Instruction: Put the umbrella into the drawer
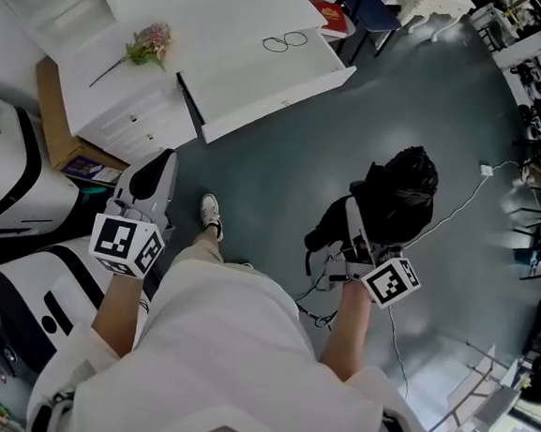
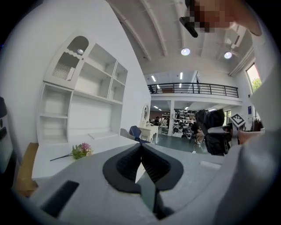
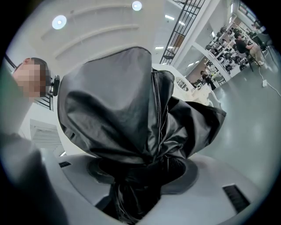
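Observation:
A black folded umbrella (image 1: 399,193) hangs over the grey floor, with my right gripper (image 1: 355,222) shut on its bunched fabric. In the right gripper view the umbrella (image 3: 127,114) fills the frame and hides most of the jaws of the right gripper (image 3: 145,169). My left gripper (image 1: 155,170) is shut and holds nothing; its dark pads meet in the left gripper view (image 2: 141,147). The umbrella (image 2: 215,132) also shows at the right of that view. The white open drawer (image 1: 264,69) juts from the white cabinet (image 1: 130,104) ahead of both grippers.
A pink flower sprig (image 1: 146,45) lies on the cabinet top. Thin wire-rimmed glasses (image 1: 284,42) lie in the drawer. White and black machines (image 1: 14,188) and a cardboard box (image 1: 49,106) stand at the left. A white cable (image 1: 454,212) runs across the floor at the right.

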A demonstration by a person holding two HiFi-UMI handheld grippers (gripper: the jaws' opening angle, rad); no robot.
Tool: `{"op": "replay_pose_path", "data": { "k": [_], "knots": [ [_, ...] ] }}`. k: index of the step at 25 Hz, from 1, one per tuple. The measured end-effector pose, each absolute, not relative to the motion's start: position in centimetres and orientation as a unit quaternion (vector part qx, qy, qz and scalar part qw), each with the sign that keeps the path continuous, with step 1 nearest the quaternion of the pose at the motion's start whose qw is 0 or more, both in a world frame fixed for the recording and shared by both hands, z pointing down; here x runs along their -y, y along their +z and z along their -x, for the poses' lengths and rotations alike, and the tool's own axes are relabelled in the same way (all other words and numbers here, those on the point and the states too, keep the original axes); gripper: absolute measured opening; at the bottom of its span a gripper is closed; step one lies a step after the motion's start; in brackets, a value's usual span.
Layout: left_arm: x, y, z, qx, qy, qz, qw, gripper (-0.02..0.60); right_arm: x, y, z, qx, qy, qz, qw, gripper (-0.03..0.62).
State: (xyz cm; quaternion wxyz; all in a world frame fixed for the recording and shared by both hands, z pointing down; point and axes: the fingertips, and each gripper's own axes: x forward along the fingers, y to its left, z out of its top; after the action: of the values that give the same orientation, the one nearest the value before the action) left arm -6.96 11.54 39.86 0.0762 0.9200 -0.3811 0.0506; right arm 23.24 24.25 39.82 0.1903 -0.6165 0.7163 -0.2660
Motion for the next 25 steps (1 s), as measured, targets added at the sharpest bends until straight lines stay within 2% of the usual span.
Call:
{"op": "replay_pose_path", "data": {
  "k": [11,25],
  "knots": [
    [4.0,39.5,6.7,0.331,0.017,-0.934,0.136,0.014,-6.2,38.1,-20.0,-0.711,-0.293,0.601,0.215,0.250],
    [11.1,41.2,2.1,0.262,0.025,-0.950,0.169,0.014,-2.3,39.3,-21.8,-0.661,-0.315,0.646,0.217,0.250]
  ]
}}
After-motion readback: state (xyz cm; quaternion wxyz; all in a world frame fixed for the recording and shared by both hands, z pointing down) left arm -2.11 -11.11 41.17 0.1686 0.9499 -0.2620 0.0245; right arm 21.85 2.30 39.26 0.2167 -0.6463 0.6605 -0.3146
